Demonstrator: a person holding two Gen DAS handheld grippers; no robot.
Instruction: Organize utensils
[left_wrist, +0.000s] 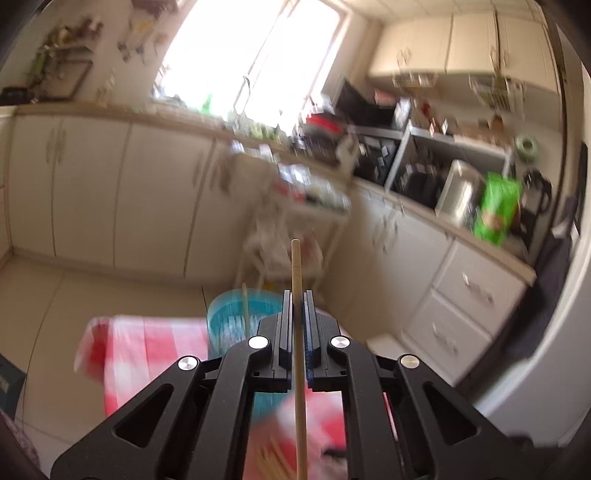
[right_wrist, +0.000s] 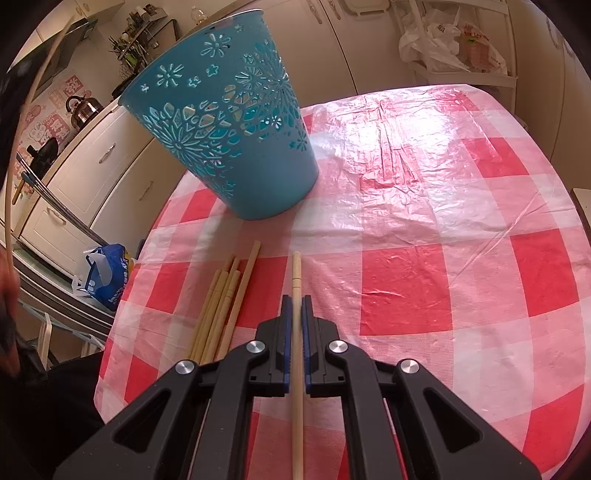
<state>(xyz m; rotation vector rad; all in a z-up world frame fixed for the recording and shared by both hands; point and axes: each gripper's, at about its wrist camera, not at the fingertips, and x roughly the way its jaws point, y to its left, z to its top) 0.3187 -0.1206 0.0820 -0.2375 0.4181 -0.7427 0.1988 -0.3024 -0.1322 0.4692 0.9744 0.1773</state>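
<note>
Both grippers are pinching a wooden chopstick. The left gripper (left_wrist: 295, 295) has its fingers (left_wrist: 284, 332) pressed onto a chopstick (left_wrist: 296, 266) that sticks out well past the tips, and it points out across the kitchen rather than down at the surface. Under it, blurred, are the blue basket (left_wrist: 229, 314) with one thin stick (left_wrist: 244, 306) standing in it and the red-and-white checked cloth (left_wrist: 147, 350).

The right gripper (right_wrist: 294, 301) is angled down over the surface, its fingers (right_wrist: 283, 332) clamped on a second chopstick (right_wrist: 296, 273). Just to its left a loose bundle of chopsticks (right_wrist: 221, 299) lies flat on the checked cloth (right_wrist: 443, 258). The cut-out flower basket (right_wrist: 229, 122) stands beyond them, near the far left edge of the surface; nothing lies between it and the gripper's tip.

Around the room: cream cabinets (left_wrist: 110, 184), a bright window (left_wrist: 251, 55), a cluttered counter with a green packet (left_wrist: 496, 206) and a metal bin (left_wrist: 460, 192). A kettle (right_wrist: 83, 109) sits by pink wall stickers (right_wrist: 55, 103) whose characters are too small to read. A blue bag (right_wrist: 107, 273) lies beside the surface; its print is illegible.
</note>
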